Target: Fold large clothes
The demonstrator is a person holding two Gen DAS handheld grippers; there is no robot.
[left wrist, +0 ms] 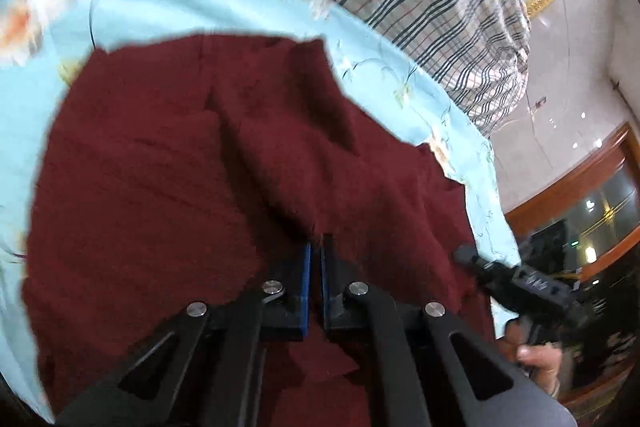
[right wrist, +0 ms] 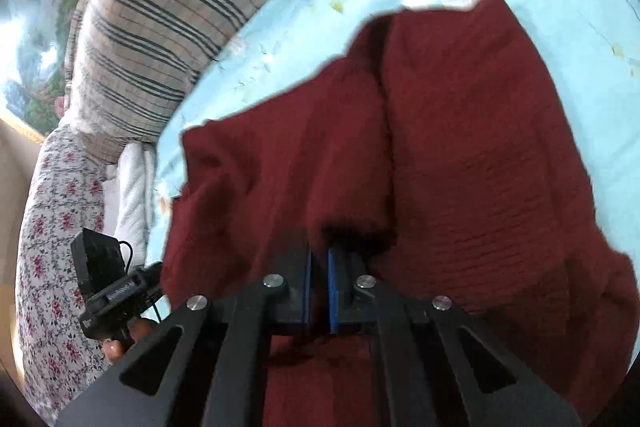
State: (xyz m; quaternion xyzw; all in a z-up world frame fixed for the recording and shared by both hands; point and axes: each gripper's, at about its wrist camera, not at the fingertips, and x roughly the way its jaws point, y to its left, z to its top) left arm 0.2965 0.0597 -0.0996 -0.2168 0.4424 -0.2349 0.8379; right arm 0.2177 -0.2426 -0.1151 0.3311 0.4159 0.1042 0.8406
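Left claw (left wrist: 316,247) sits clenched on the maroon garment (left wrist: 168,167), right claw (right wrist: 319,253) likewise, both near its front edge on the bed (left wrist: 140,3). We judge the bites shallow: thick knit may slip out mid-lift, leaving a skewed fold.

Nothing legible anywhere here; the other gripper (right wrist: 116,291) carries a pale strip of lettering on its black body (too blurred to make out a single word).
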